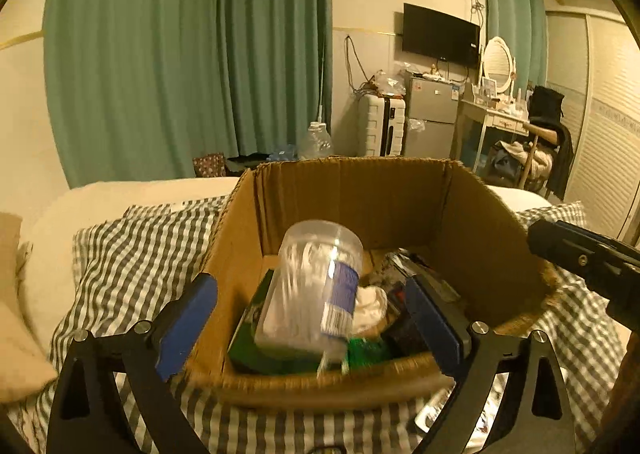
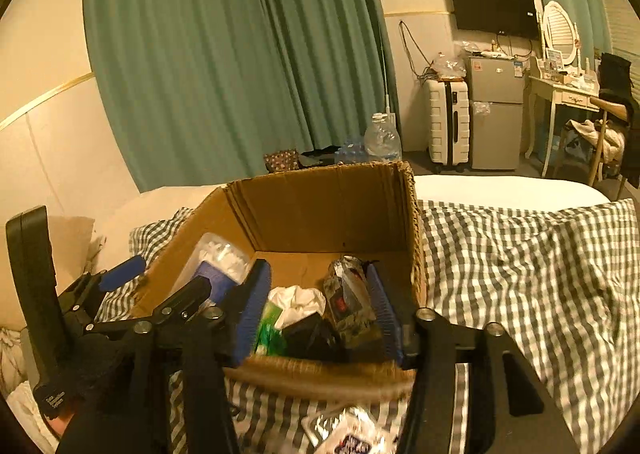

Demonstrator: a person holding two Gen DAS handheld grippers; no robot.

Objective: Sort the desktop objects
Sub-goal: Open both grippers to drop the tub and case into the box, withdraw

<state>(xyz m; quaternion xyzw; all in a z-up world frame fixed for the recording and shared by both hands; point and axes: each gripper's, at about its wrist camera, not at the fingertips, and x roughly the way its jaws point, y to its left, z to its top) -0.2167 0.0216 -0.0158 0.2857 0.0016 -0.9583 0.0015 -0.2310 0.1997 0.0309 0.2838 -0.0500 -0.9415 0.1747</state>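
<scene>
**Once let go over box: jar & packet down w/ the rest**

Held low and tilted down, so as to drop rather than throw. Left gripper point(image 1: 310, 284) wide and slack, blue pads clear of clear plastic jar point(image 1: 320, 270) on both sides; nothing gripped. Jar blurred, leaning, base down on green pack point(image 1: 280, 358) inside the cardboard box point(image 1: 360, 193). Prob. caught mid-settle, hence the lean.

Right gripper point(image 2: 317, 268) also unclenched, jaws about half apart. Dark packet point(image 2: 352, 302) between them but resting on box contents, close by the right-hand pad. Can't tell if touching, but no squeeze visible. Reads as released.

Just short of box, on checked cloth point(image 2: 520, 274): foil wrapper point(image 2: 348, 434), not yet sorted. Likely next pick, being nearest.

Inside box, btwn jar and packet: crumpled white tissue point(image 2: 296, 300) on top of the green pack. All heaped toward near wall, prob. because both hands reach in from this side. Far half of floor bare, so room left.

Box open-topped, flaps gone or folded, sat on the cloth within reach of both hands; tall walls to stop light stuff rolling off.

Beyond: water bottle point(image 1: 318, 139) past far wall, green curtain point(image 1: 180, 53), small fridge point(image 1: 432, 113). Well apart, no part in job.
</scene>
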